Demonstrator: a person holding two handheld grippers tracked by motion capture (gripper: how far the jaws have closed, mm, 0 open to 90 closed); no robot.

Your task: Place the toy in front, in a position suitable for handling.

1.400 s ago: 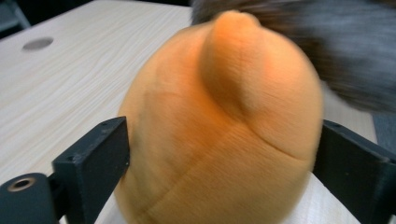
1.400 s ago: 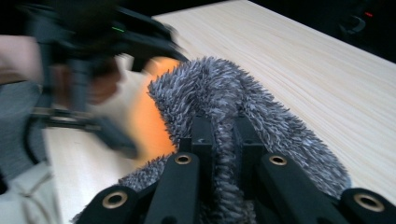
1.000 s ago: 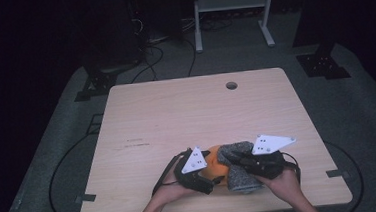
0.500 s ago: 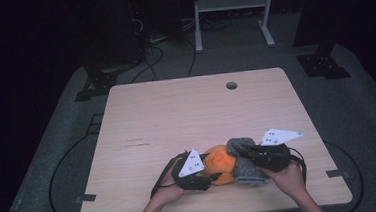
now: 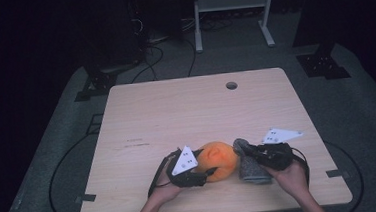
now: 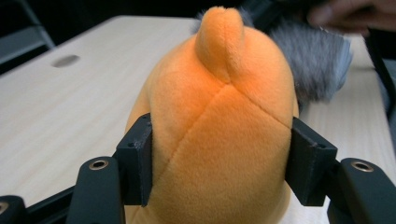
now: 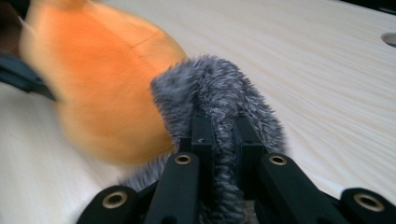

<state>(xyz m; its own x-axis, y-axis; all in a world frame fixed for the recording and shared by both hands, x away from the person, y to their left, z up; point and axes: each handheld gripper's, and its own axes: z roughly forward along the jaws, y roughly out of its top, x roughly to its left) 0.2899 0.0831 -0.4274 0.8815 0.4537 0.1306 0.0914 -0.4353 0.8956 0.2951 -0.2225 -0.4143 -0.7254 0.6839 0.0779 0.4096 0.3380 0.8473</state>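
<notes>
An orange plush toy [image 5: 221, 159] lies on the wooden table [image 5: 186, 106] near its front edge. My left gripper [image 5: 208, 172] comes at it from the left, and its jaws have just been closing. In the left gripper view the pads [image 6: 137, 158] press into both sides of the plush [image 6: 219, 107]. A grey fuzzy cloth [image 5: 253, 171] lies to the right of the plush and touches it. My right gripper [image 5: 249, 154] is shut on a fold of it. In the right gripper view the grey cloth [image 7: 210, 88] bulges over the right gripper [image 7: 224, 135], with the plush [image 7: 102, 93] to its left.
A round cable hole [image 5: 231, 85] sits at the table's far middle. Behind the table stand a white frame [image 5: 229, 13] and dark equipment, with cables on the grey floor. Both hands are close to the table's front edge.
The right gripper has drawn the grey cloth to the right, off the orange plush, which now shows more fully. The left gripper's jaws have closed in on the plush.
</notes>
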